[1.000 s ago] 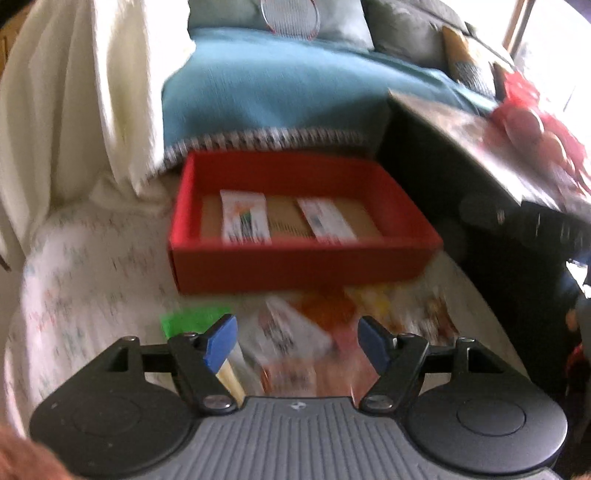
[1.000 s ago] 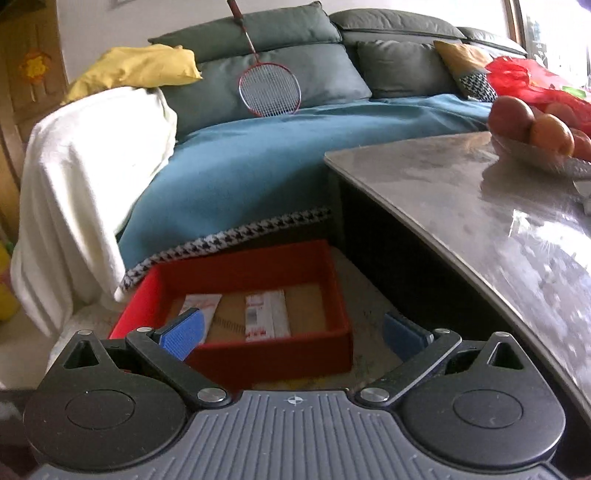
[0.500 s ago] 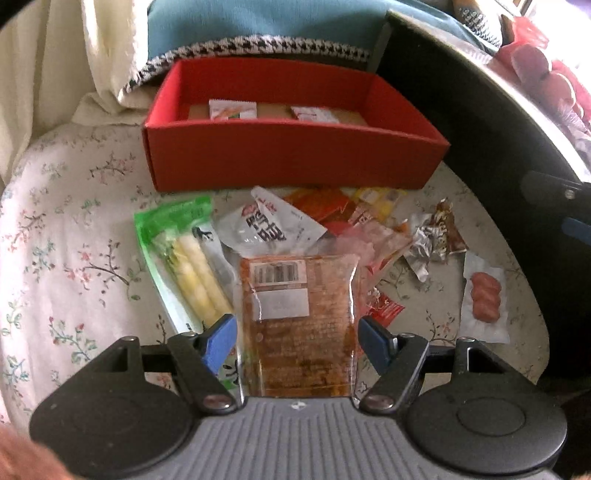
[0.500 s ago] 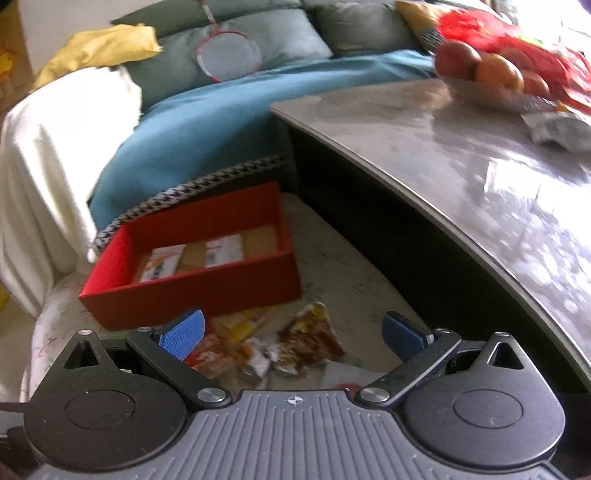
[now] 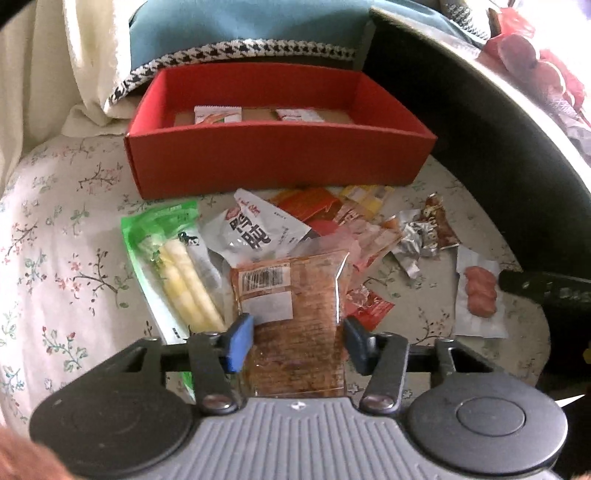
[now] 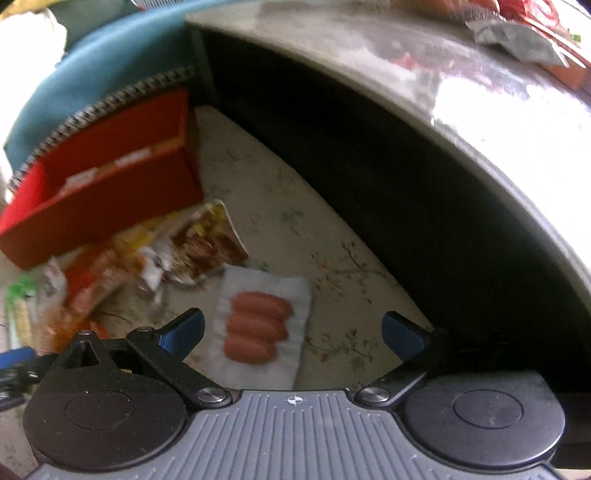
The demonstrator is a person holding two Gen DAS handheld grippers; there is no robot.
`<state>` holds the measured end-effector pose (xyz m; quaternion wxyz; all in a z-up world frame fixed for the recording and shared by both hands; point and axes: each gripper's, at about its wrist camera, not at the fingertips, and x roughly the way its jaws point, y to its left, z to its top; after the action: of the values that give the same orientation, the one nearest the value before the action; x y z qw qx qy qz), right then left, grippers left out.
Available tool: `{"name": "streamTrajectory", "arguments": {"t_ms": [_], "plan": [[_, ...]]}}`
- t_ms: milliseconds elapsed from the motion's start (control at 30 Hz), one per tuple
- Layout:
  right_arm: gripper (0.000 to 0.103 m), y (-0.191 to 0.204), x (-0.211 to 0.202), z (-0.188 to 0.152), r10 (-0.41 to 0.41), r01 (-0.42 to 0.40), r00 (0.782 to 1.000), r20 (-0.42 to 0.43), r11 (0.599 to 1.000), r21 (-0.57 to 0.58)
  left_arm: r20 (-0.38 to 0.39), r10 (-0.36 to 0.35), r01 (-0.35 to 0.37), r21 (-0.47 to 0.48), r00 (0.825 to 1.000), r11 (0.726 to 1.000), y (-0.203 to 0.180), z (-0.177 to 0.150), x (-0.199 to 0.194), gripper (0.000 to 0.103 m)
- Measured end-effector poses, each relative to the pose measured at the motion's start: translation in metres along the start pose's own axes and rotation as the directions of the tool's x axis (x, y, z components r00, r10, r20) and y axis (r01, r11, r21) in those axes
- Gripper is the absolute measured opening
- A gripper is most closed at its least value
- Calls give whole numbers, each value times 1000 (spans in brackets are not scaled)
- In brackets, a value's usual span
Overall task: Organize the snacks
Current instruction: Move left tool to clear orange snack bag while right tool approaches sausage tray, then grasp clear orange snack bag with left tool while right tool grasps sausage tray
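1. Since the earlier frames both tools have dropped toward the snack pile: the left tool (image 5: 295,341) has narrowed its pads around the brown packet, and the right tool (image 6: 291,332) has swung down from the red box to hang over the sausage pack.
2. Left tool: its blue pads sit at either side of the brown barcoded snack packet (image 5: 291,314) at lower centre of the frame; whether they actually press it cannot be told.
3. Right tool: its pads stand wide apart, gripping nothing, with the white pack of three sausages (image 6: 258,325) lying between them at lower centre.
4. Just left of the brown packet lies a green bag of pale yellow sticks (image 5: 177,273); just above it is a white pouch with bold black characters (image 5: 255,229).
5. Right of these, a jumble of orange, yellow and pink wrappers (image 5: 343,214) overlaps, then a crumpled silver-and-brown wrapper (image 5: 424,236), then the sausage pack at the right edge.
6. All lie on a floral-printed cloth (image 5: 55,258).
7. Beyond the pile, at upper centre, stands the red box (image 5: 277,162), with two white sachets (image 5: 218,114) on its cardboard floor.
8. A dark worktop with a glossy top (image 6: 461,92) curves along the right of both views; a teal blanket with houndstooth trim (image 5: 240,22) fills the top.
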<state>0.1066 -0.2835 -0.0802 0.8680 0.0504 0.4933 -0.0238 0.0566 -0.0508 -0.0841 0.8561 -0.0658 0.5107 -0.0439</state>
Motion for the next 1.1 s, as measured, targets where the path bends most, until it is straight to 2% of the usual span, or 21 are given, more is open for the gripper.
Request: {"name": "streamTrajectory", "arguments": {"t_ms": [200,367,433,567,633,700,733,800,833,900,1033,1100], "plan": [[103,13,23,-2,7,-8,997,-73,1000,-18,21,-26,26,0,999,1000,0,3,-10,32],[101,25,42,-1,-3,0,992,-129,1000,-20,19,-32,32,4,999,999,-1,4,-9,32],[102,28,46,-2,-34,31,994,-108,999,-35,13,-42,42,3,999,999,0,4,-8,32],[98,27,44,-1,-29,25,996,-85,999,-43,4,-39,39,5,999,999,0,4,-5,34],[85,27,38,-2,-15,10,998,-69,998,-62,1,-40,40,6,999,999,1,4,-5,34],[78,26,35,-2,-2,-3,998,-57,997,-81,-4,-38,38,10,999,999,2,4,-4,37],[77,24,34,-2,2,-7,998,-56,997,-83,-9,-37,37,9,999,999,3,4,-4,39],[77,23,33,-1,8,-12,998,-55,997,-81,-28,-41,41,-11,999,999,6,4,-1,59],[77,22,32,0,15,-19,998,-56,997,-77,-49,-43,42,-26,998,999,9,4,2,61],[76,21,30,0,50,-54,997,-63,997,-60,-61,-56,54,-43,997,998,13,1,5,61],[76,16,27,1,94,-96,993,-70,995,-29,-49,-38,37,-21,998,999,8,-1,6,60],[75,14,25,1,106,-108,992,-69,994,-22,-36,-17,17,-4,999,1000,3,-2,6,52]]}}
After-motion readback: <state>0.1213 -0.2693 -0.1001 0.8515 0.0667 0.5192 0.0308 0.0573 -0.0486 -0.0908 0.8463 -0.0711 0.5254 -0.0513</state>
